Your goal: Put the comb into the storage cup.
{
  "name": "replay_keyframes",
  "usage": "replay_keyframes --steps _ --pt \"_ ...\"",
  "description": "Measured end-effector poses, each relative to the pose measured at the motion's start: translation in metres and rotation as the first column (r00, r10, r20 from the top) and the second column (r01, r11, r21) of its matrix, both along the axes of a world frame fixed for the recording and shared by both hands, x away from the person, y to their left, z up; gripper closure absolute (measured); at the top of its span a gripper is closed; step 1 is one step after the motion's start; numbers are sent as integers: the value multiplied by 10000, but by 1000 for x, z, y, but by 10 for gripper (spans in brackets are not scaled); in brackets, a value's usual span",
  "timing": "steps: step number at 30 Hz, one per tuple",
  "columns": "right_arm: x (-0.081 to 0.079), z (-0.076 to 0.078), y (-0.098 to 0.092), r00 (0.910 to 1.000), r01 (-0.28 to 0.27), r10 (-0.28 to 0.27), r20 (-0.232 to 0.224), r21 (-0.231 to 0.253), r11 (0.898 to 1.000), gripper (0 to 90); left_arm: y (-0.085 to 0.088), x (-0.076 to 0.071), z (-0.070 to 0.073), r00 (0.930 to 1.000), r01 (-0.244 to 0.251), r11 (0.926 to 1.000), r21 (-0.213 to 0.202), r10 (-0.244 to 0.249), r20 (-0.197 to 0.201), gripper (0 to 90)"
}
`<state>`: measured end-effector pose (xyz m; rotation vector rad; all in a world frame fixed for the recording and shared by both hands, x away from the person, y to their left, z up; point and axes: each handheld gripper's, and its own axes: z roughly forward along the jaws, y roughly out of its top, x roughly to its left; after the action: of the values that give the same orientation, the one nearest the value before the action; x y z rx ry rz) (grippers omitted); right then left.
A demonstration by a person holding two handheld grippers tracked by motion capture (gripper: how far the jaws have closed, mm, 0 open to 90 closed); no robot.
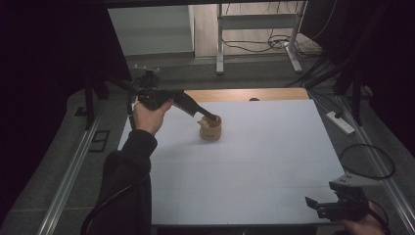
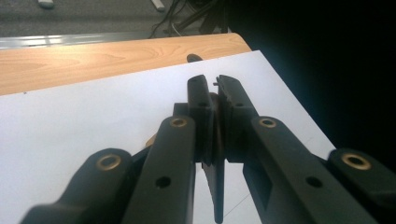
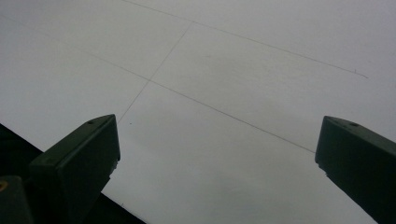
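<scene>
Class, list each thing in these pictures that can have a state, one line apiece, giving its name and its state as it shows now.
left gripper: shut on the wall of the wooden cup, jaws reaching down at its rim.
wooden cup: upright on the white table sheet, gripped at its rim.
right gripper: open, nothing between its jaws, over the near right corner.
white table sheet: flat.

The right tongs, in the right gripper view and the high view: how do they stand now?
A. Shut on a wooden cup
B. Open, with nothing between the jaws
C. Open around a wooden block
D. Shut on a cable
B: the right tongs have jaws set wide apart, with just the white table sheet seen between them.
</scene>
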<state>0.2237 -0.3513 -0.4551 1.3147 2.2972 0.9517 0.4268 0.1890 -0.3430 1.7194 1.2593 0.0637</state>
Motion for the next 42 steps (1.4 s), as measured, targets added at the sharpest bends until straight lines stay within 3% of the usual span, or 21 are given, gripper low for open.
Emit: replay_keyframes --steps 13,42 --pt "0 0 0 10000 7 -7 -24 -10 10000 0 -9 14 -10 9995 -35 9996 271 43 -321 840" --pt "0 0 0 10000 1 -1 -95 -4 10000 0 -13 33 -37 9959 -211 9995 239 232 -878 839"
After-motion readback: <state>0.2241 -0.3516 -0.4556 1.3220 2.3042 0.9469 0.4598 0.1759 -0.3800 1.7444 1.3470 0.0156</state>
